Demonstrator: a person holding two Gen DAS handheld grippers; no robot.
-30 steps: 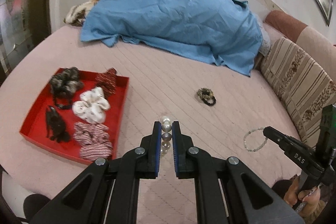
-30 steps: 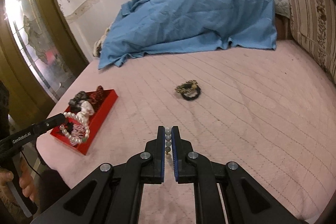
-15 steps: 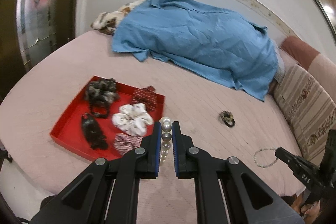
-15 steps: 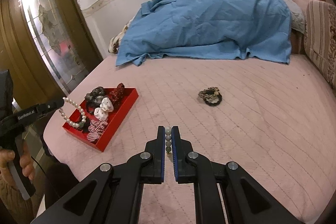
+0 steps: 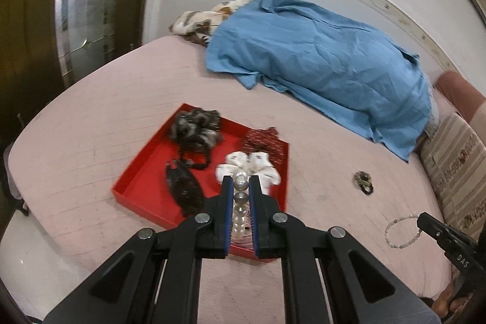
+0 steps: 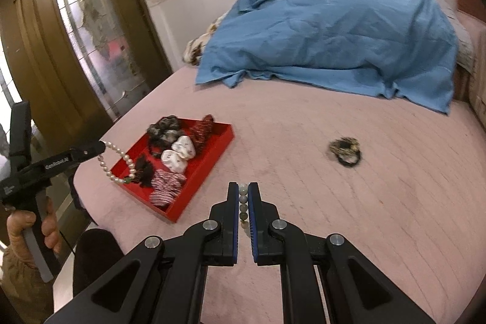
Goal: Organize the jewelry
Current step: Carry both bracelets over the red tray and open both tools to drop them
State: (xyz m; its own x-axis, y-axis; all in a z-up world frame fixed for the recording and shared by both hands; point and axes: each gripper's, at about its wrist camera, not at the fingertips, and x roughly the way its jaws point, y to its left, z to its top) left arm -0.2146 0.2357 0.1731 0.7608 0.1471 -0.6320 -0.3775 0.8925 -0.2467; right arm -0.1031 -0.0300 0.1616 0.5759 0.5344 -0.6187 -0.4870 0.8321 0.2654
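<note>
My left gripper (image 5: 241,181) is shut on a string of large white pearls (image 5: 240,202) and hangs over the near edge of the red tray (image 5: 142,169). In the right wrist view the left gripper (image 6: 101,145) dangles that pearl loop (image 6: 117,164) above the tray's left corner (image 6: 212,158). My right gripper (image 6: 243,187) is shut on a bracelet of small pale green beads (image 6: 242,204), above the pink bedspread to the right of the tray. From the left wrist view the right gripper (image 5: 420,217) carries that bead loop (image 5: 401,233). Several scrunchies lie in the tray.
A dark leopard-print scrunchie (image 6: 346,149) lies alone on the bedspread right of the tray. A blue sheet (image 6: 334,32) covers a heap at the back. A striped cushion (image 5: 455,166) lines the right side. The bed's edge and a glazed door (image 6: 91,29) are on the left.
Both grippers have moved left toward the red tray, each still shut on its beads. The pearl loop now hangs over the tray's corner, and the tray fills more of the left wrist view.
</note>
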